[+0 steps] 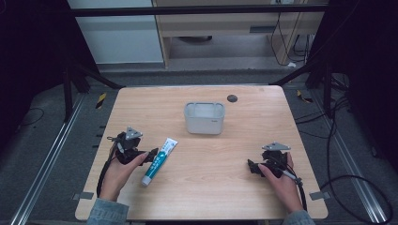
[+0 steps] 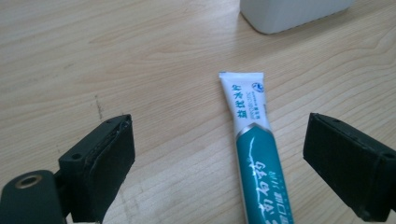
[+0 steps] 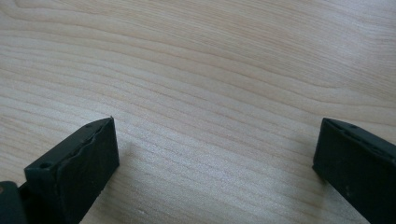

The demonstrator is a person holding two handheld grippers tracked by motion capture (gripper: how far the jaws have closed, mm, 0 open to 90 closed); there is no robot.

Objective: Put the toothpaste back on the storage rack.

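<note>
Currently the left gripper (image 2: 218, 158) stands wide open over the tube (image 2: 254, 144), ungripped; bin (image 1: 204, 117) placement remains.

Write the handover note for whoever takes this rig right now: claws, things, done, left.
Left claw: open, jaws wide either side of the toothpaste tube, not pressing on it.
Right claw: open, over bare table at the right, nothing between its jaws.
Tube lies flat on the table, left of centre, crimped end toward the white bin.
Bin stands upright at mid table, beyond the tube; apart from it.
Done: nothing gripped so far.
Left: probably close on the tube, lift it, carry it to the bin.
</note>
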